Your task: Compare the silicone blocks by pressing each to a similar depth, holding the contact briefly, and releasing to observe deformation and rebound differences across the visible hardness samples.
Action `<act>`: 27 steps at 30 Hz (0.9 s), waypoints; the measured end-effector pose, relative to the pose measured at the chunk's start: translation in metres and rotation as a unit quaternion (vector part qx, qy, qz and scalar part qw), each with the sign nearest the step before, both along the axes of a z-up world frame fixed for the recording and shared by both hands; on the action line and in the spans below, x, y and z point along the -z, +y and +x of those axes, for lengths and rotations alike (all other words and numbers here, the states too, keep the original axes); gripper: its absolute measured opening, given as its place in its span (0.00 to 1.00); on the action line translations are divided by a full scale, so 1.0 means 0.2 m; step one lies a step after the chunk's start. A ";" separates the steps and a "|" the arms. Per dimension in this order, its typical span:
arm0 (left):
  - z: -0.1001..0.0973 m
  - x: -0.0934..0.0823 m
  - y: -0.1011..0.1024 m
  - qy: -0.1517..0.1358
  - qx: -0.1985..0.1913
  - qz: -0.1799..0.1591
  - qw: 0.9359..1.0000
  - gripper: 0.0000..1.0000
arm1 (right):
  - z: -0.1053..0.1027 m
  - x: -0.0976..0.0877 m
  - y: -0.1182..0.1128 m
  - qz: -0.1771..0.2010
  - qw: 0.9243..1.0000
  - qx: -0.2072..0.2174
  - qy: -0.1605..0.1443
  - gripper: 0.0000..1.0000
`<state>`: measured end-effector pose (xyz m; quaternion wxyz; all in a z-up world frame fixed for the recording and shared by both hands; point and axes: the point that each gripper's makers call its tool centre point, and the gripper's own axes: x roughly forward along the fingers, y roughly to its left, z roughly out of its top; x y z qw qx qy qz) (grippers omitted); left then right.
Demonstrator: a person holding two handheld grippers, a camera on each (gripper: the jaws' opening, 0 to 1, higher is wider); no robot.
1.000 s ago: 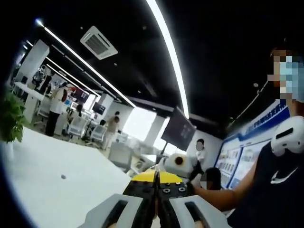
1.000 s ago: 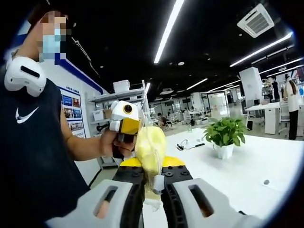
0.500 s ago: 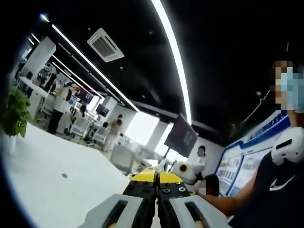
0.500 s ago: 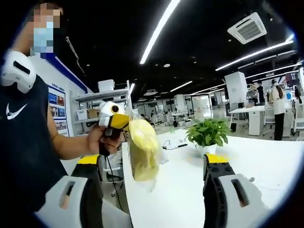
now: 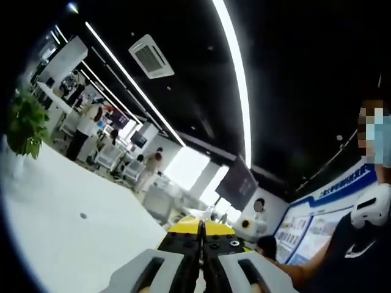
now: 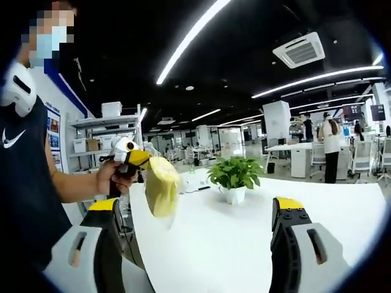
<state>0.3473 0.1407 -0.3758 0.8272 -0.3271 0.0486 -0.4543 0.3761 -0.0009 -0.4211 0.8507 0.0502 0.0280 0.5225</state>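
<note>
I am looking along the right gripper (image 6: 198,229), whose jaws are standing spread wide with nothing between them. Ahead, the left gripper (image 6: 135,160) is pinching a yellow block (image 6: 161,185) wrapped in clear film, dangling it above the table (image 6: 244,238) edge. In the left gripper view its jaws (image 5: 201,235) are pressed together. I am judging the block soft, light and springy, the film slippery; I am planning to press its broad faces mid-body.
</note>
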 end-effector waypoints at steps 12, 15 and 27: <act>0.05 0.16 0.07 0.053 -0.014 -0.028 0.998 0.00 | 0.00 0.23 -0.32 -0.033 0.996 0.084 0.013 0.96; 0.06 0.23 0.08 0.070 -0.014 -0.025 0.997 0.00 | -0.01 0.30 -0.37 -0.044 0.994 0.100 0.025 0.96; 0.07 0.47 0.12 0.127 -0.025 -0.031 0.991 0.00 | -0.05 0.47 -0.55 -0.057 0.987 0.149 0.034 0.97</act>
